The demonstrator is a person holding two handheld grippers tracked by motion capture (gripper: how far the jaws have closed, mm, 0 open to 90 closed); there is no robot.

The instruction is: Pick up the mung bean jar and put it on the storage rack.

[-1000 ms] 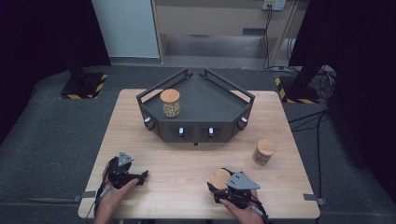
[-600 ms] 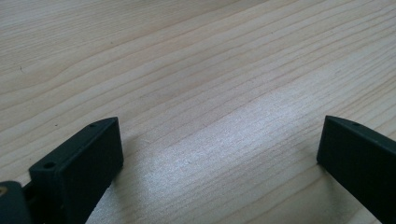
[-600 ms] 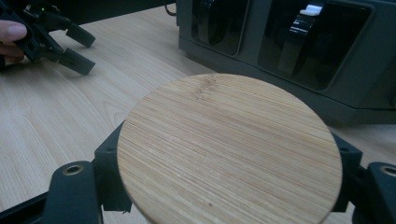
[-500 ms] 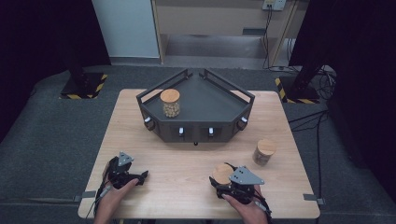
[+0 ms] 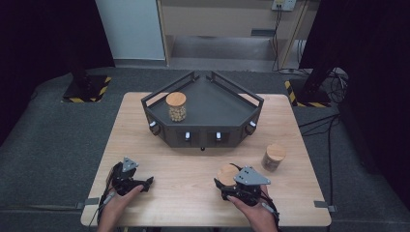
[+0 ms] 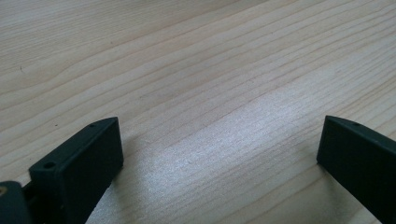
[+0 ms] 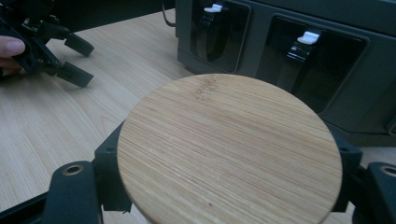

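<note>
Right gripper: clamped on a bamboo-lidded jar, near side of the black tray.
Left gripper: jaws spread, nothing between, left of that jar.
Second jar: right of tray front.
Third jar: inside tray.

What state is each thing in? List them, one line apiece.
Held jar: bamboo lid on, clamped between the right gripper's jaws.
Right gripper: shut on the held jar.
Left gripper: open, empty, over bare table.
Jar in tray: upright, lidded, filled with pale round pieces.
Jar on table: upright, lidded, untouched.
Tray: dark, holds one jar.
</note>
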